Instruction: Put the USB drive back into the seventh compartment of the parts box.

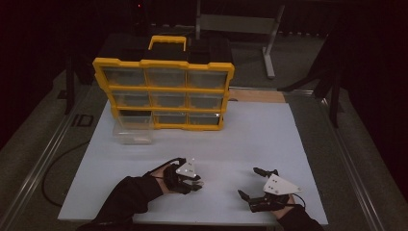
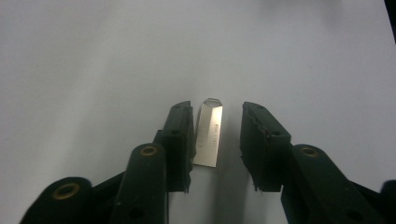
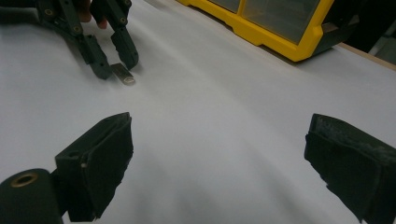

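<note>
A small flat metal piece (image 2: 209, 135) with a pointed tip lies on the white tabletop (image 1: 250, 134). My left gripper (image 2: 217, 109) straddles it: the piece rests against the left jaw, and a gap shows between it and the right jaw. From the right gripper view, the left gripper (image 3: 116, 69) points down at the metal piece (image 3: 123, 74). In the high view the left gripper (image 1: 198, 183) is near the front of the table, left of centre. My right gripper (image 1: 248, 182) stands wide open over bare tabletop, nothing between its jaws (image 3: 222, 130).
A yellow and black organizer (image 1: 163, 91) with clear drawers stands at the back of the table; its corner (image 3: 280, 23) shows from the right gripper. A clear drawer (image 1: 133, 134) sits out on the table in front of its lower left. A metal stand (image 1: 269, 43) is behind.
</note>
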